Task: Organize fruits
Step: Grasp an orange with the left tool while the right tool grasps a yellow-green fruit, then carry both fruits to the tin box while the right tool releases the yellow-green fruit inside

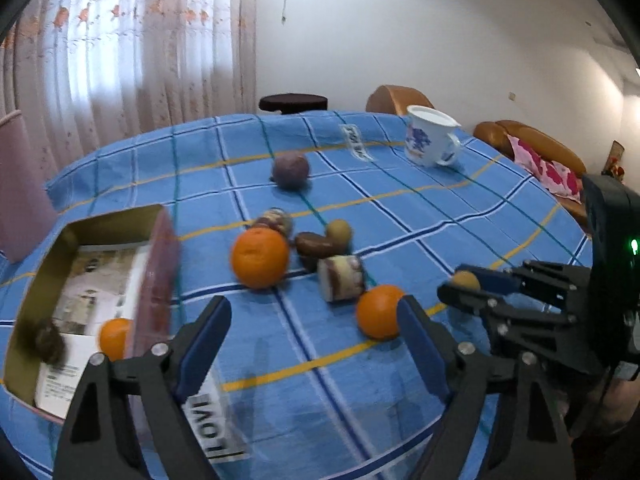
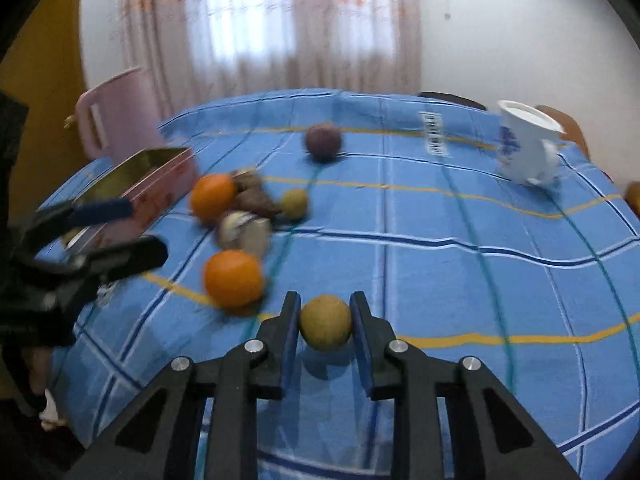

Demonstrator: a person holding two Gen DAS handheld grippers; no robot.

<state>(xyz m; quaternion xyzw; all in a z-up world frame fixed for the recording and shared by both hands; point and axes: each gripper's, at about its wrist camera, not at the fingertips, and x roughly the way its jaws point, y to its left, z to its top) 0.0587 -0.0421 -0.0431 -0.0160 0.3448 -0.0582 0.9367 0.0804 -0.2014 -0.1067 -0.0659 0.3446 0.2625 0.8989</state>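
My right gripper [image 2: 326, 320] is shut on a small yellow-brown round fruit [image 2: 326, 322], held just above the blue checked cloth; it also shows in the left wrist view [image 1: 466, 280]. My left gripper [image 1: 316, 316] is open and empty above the cloth, beside the pink tin box [image 1: 156, 280]. The box holds a small orange [image 1: 114, 338] and a dark fuzzy fruit [image 1: 48, 342]. On the cloth lie a big orange [image 1: 260, 258], a smaller orange [image 1: 378, 312], a purple round fruit [image 1: 291, 170], a second yellowish fruit [image 1: 339, 232], brown pieces and wrapped sweets [image 1: 342, 278].
A white mug with blue print [image 1: 430, 136] stands at the far right of the table. A pink chair [image 2: 116, 120] stands behind the box. A label [image 1: 356, 142] lies on the cloth at the back. A sofa with a pink cushion [image 1: 548, 164] is beyond the table.
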